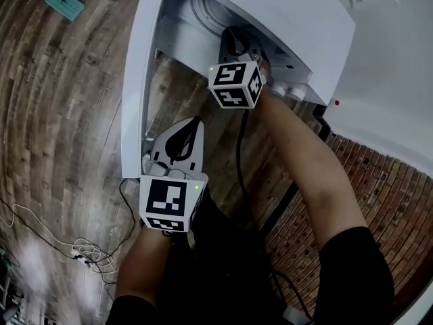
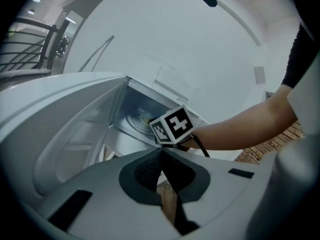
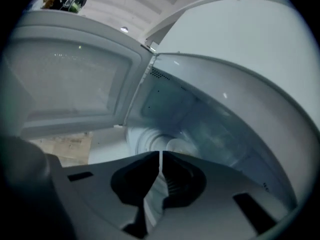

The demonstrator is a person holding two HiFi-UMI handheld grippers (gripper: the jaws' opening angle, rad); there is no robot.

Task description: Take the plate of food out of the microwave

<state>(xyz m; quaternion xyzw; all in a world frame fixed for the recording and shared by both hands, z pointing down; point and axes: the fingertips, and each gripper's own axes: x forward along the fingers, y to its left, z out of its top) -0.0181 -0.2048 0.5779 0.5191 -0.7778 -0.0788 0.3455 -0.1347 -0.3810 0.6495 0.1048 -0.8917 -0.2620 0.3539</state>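
The right gripper [image 3: 160, 156] is reaching deep into the open microwave [image 1: 284, 12], jaws pressed together, and the plate [image 3: 150, 140] is sitting on the cavity floor just ahead of its tips, not yet out. A thin pale sliver is showing between those tips, but I cannot tell whether that is the rim being pinched or just the plate seen through the slit, and the food itself is too blurred to make out. The left gripper [image 2: 161, 151] is hanging back outside by the open door [image 1: 135, 80], also closed and holding nothing. Here is the worry: if those right jaws are not actually on the rim, pushing forward is only going to shove the plate deeper in. If they are on it, a one-sided pinch on a thin edge is looking shaky; the far side could sag, and food could slide off as it is coming over the front lip. The plate could also be clipping the door frame on the way out. With the left gripper idle, nothing is supporting it from beneath.
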